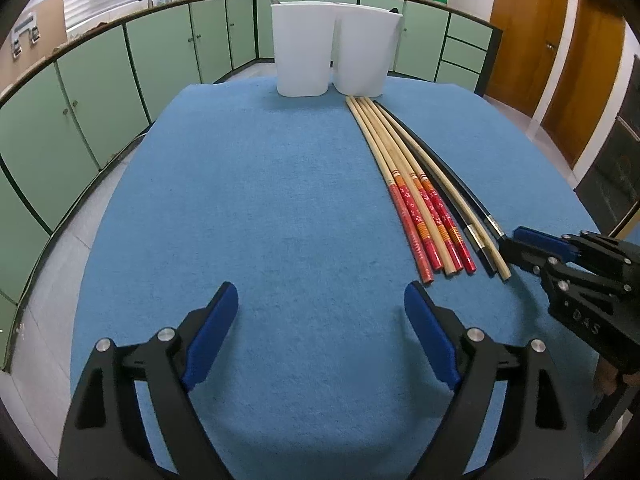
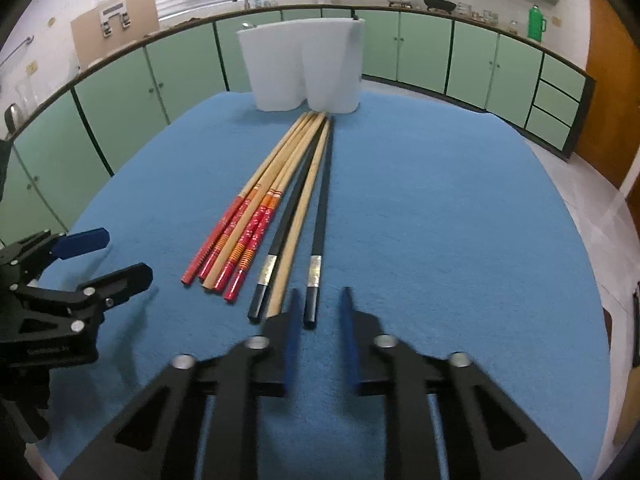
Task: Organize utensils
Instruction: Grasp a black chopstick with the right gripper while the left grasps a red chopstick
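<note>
- Worktop (image 1: 280,208) covered in blue cloth, kitchen cabinets behind it across the top of both views.
- Two white containers (image 1: 332,48) stand upright, touching side by side, at the far edge of the worktop — upper centre of both frames.
- Chopsticks (image 1: 408,184) lie flat in a bundle, right of centre in the left wrist view, centre in the right wrist view; thin tips point at the containers and end just beside them.
- Bundle mix: several bamboo sticks with red patterned ends (image 2: 236,248), a plain bamboo stick (image 2: 296,232), two black sticks with silver bands.
- One black chopstick (image 2: 318,240) lies slightly apart on the right side of the bundle in the right wrist view.
- Left gripper (image 1: 320,304) at lower centre of its own view, jaws wide apart, nothing between them, over bare cloth left of the bundle.
- Right gripper (image 2: 320,312) at lower centre of its view — jaws partly apart, the butt end of the separated black chopstick sits in the gap; contact with the pads not clear.
- In the left wrist view the right gripper shows at the right edge, tips at the butt ends of the black sticks.
</note>
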